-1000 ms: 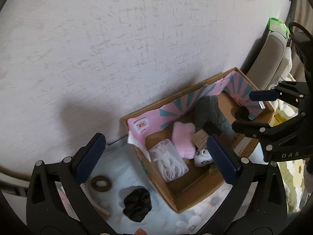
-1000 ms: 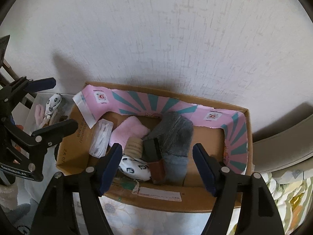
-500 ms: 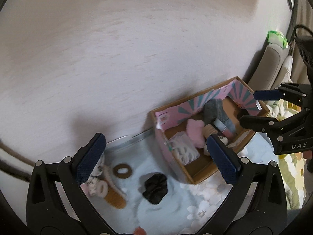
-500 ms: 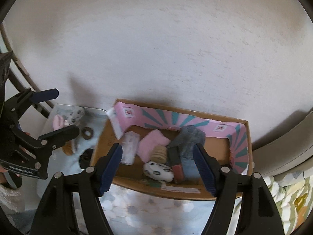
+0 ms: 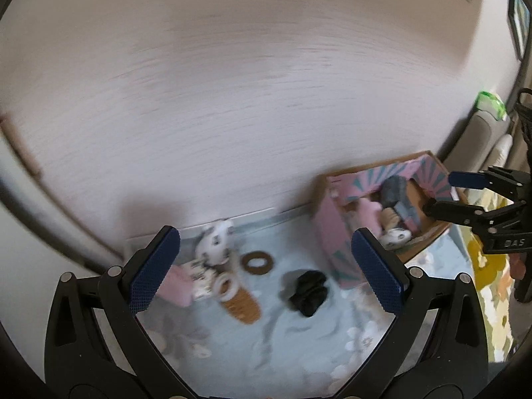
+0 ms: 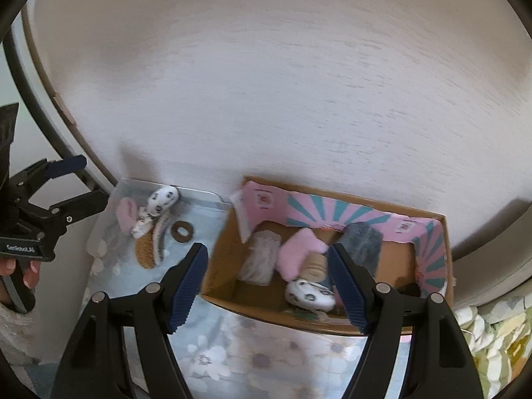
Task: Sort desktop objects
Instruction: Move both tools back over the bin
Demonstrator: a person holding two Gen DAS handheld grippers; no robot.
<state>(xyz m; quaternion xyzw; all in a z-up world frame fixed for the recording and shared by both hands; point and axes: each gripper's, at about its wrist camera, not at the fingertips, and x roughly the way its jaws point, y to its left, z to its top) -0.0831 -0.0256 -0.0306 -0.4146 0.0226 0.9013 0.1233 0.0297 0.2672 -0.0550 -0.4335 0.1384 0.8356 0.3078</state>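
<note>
Both the left gripper [image 5: 266,267] and right gripper [image 6: 269,287] hover spread and empty as a black scrunchie [image 5: 307,288], likely soft and light, lies beside the box [image 5: 335,259], best pinched across its bunched middle.

Black left gripper [image 5: 266,266], blue ribbed pads [image 5: 154,269], silver screws

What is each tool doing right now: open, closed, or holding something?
Left tool: open, holding nothing, above the loose items on the floral cloth.
Right tool: open, holding nothing, over the cardboard box.
</note>
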